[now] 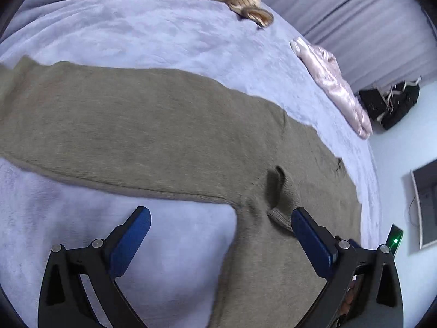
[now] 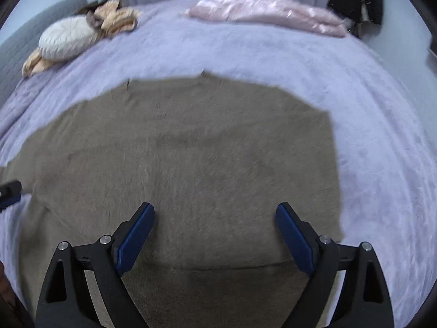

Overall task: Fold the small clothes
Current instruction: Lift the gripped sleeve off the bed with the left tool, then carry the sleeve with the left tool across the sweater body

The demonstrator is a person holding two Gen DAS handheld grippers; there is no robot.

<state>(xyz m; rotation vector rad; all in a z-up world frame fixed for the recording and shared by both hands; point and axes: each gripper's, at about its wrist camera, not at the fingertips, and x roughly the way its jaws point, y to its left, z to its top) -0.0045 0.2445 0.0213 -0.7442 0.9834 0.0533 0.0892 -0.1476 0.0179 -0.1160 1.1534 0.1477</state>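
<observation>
A taupe knit sweater (image 1: 153,125) lies spread flat on a lilac fleece blanket (image 1: 136,32). In the left wrist view one long sleeve stretches to the left and a small fold stands up near the armpit. My left gripper (image 1: 221,216) is open and empty, hovering over the sweater's armpit edge. In the right wrist view the sweater's body (image 2: 191,150) fills the middle. My right gripper (image 2: 215,210) is open and empty above the body, near a horizontal crease. The left gripper's tip (image 2: 11,194) shows at the far left edge.
A pink satin garment (image 2: 267,11) lies at the bed's far side, also in the left wrist view (image 1: 336,82). A white cushion (image 2: 65,41) and beige cloth (image 2: 117,16) lie at the far left. A black bag (image 2: 357,0) sits beyond the bed. Curtains hang behind.
</observation>
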